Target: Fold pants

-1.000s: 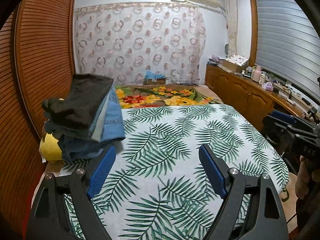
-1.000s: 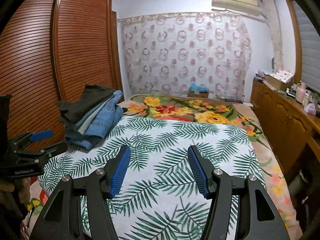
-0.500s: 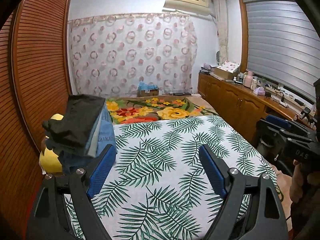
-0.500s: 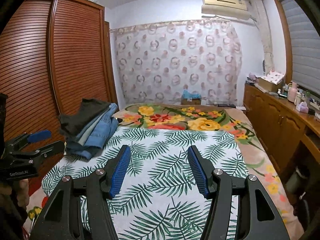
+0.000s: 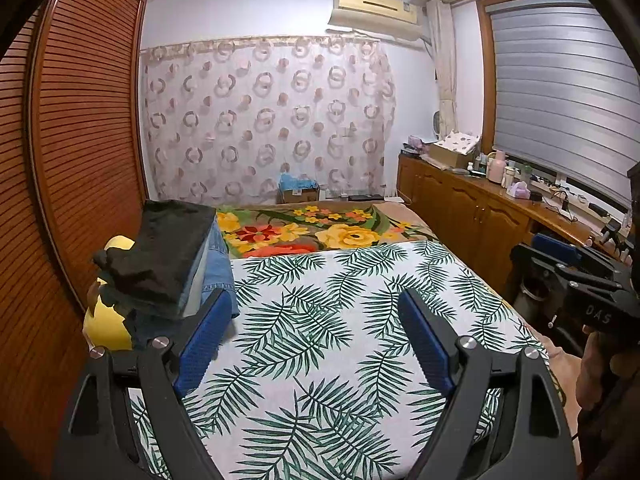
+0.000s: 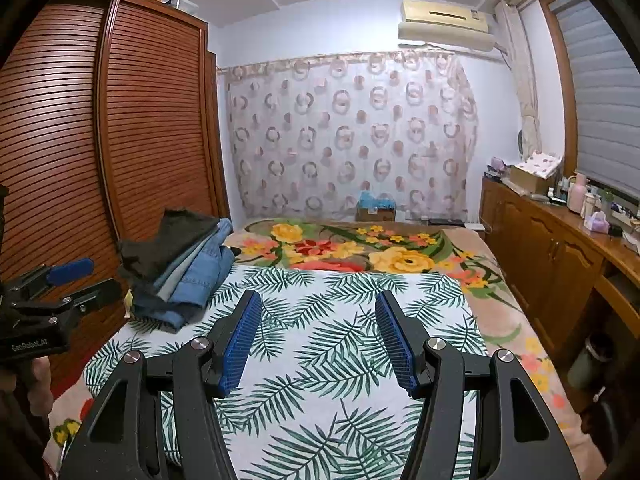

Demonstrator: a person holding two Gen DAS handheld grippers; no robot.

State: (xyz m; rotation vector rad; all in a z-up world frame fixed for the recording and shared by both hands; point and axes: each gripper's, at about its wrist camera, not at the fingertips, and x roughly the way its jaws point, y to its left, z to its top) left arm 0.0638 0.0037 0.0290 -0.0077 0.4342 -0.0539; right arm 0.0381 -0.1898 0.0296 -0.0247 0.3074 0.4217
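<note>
Above the near end of the bed point(image 5: 360, 280), the left gripper point(image 5: 316, 320) hung with its blue pads point(image 5: 204, 344) spread wide and nothing between them, touching nothing; only the palm-leaf sheet point(image 6: 340, 332) showed through the gap. The right gripper point(image 6: 318, 316) hovered over the same sheet, its ribbed blue pads point(image 6: 240, 344) parted rather less widely, likewise empty and clear of the fabric. The pants point(image 5: 168, 256) lay in a folded stack at the far left edge of the sheet, close against the slatted wooden wardrobe point(image 5: 80, 160): a black pair on top, a pale layer under it and blue denim below. In the left wrist view the stack sat just beyond the left pad, partly resting on a yellow cushion point(image 5: 108, 320). Past the leaf sheet lay a floral blanket point(image 6: 360, 248), then a cardboard box point(image 6: 376, 210) before the ring-patterned curtain point(image 6: 348, 132). A wooden sideboard point(image 6: 560, 256) with bottles ran along the right wall under the blinds point(image 5: 560, 100). Each camera caught the other gripper at its edge, held in a hand point(image 5: 592, 376).
</note>
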